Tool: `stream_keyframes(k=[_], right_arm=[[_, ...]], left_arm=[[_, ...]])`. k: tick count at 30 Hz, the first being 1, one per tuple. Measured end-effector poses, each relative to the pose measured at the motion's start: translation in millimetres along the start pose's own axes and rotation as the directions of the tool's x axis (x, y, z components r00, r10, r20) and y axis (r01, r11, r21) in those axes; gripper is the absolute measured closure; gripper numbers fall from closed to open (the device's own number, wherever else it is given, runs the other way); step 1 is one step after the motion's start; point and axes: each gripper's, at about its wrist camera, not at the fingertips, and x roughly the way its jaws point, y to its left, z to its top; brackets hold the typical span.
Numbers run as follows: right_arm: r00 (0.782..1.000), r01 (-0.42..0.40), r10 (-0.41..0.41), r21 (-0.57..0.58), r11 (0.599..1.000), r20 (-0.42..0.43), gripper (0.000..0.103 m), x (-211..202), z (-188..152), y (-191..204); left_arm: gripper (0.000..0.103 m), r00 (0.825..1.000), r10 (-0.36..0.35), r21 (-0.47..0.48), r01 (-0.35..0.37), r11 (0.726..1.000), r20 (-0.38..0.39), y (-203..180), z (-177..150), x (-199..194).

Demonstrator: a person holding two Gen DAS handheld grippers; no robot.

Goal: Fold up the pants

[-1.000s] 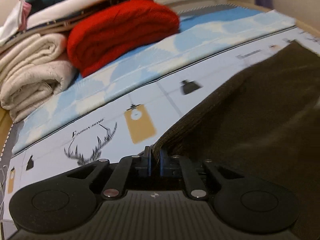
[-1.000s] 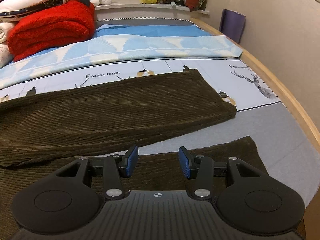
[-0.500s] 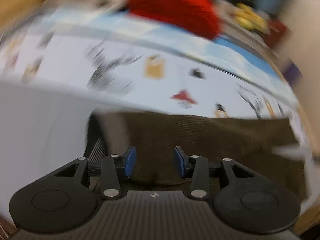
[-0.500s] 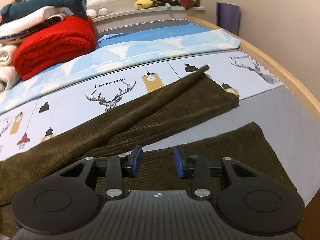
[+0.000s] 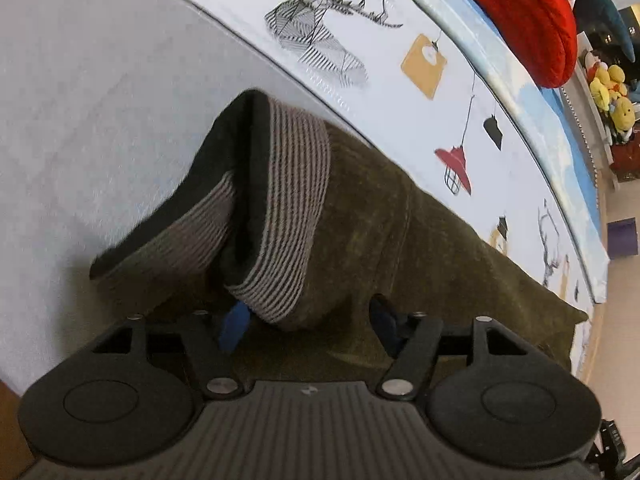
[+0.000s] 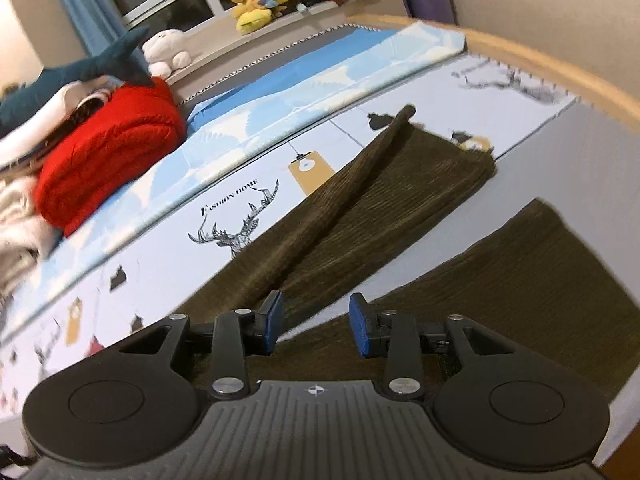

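A: What is showing in the left wrist view, starting from the left edge?

B: Plain grey bed sheet (image 5: 100,92) is filling the left side. At centre, the striped waistband (image 5: 292,216) of the dark olive corduroy pants (image 5: 440,264) is gaping open, and the pants are running off toward the lower right. The left hand-held gripper (image 5: 308,326) is spread, its jaws having just been opening, with the waistband's lower edge sagging between the blue pads; I cannot see them pressing it.

A: And the right wrist view?

B: A red knit (image 6: 108,152) is sitting at the upper left. The pants' two legs (image 6: 360,208) are stretching from bottom centre toward the right, one with a raised fold. The right hand-held gripper (image 6: 316,326) is hovering spread above the cloth, pinching nothing, having just opened slightly
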Motion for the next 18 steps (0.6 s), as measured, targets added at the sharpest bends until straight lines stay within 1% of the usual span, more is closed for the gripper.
stream_keyframes(k=[1,2,3,4,7,9,10,11,13,14,15,17,18], right_arm=[[1.0,-0.008,0.008,0.024,1.0,-0.003,0.062,6,3,-1],[1.0,-0.017,0.017,0.052,0.998,-0.004,0.062,15,6,-2],[1.0,-0.024,0.024,0.074,0.997,0.0,0.062,23,9,-4],[1.0,-0.024,0.023,0.097,0.995,0.009,0.062,32,12,-6],[1.0,-0.011,0.01,0.182,0.983,0.005,0.061,65,20,-14],[1.0,-0.022,0.025,0.236,0.972,-0.01,0.061,85,23,-18],[0.999,-0.025,0.03,0.257,0.966,-0.013,0.061,95,24,-19],[0.999,-0.027,0.033,0.274,0.961,-0.018,0.061,106,25,-20],[0.998,-0.029,0.042,0.298,0.954,-0.037,0.061,125,24,-18],[0.998,-0.029,0.045,0.302,0.953,-0.045,0.061,133,23,-15],[0.998,-0.03,0.047,0.3,0.953,-0.051,0.061,142,23,-12],[0.996,-0.035,0.058,0.296,0.955,-0.066,0.061,158,21,-7],[0.995,-0.039,0.064,0.296,0.954,-0.073,0.061,165,21,-4]], left_arm=[[0.056,0.999,0.031,0.02,-0.031,0.999,0.024,-4,2,-1],[0.066,0.996,0.072,0.063,-0.076,0.995,0.057,-10,2,-3],[0.073,0.991,0.1,0.098,-0.108,0.989,0.087,-14,1,-3],[0.077,0.987,0.115,0.113,-0.127,0.986,0.109,-17,0,-5],[0.077,0.982,0.121,0.125,-0.139,0.982,0.144,-20,-3,-10],[0.075,0.983,0.102,0.094,-0.117,0.989,0.152,-18,-2,-14],[0.072,0.985,0.086,0.067,-0.097,0.993,0.15,-16,-1,-16],[0.071,0.988,0.069,0.033,-0.075,0.997,0.141,-11,2,-17],[0.063,0.993,0.046,-0.01,-0.045,0.999,0.105,-5,5,-14],[0.062,0.996,0.044,-0.018,-0.043,0.999,0.083,-4,6,-10],[0.06,0.997,0.049,-0.014,-0.048,0.999,0.062,-5,6,-5],[0.06,0.997,0.069,0.025,-0.07,0.997,0.026,-9,5,2],[0.06,0.996,0.083,0.037,-0.084,0.996,0.024,-11,5,4]])
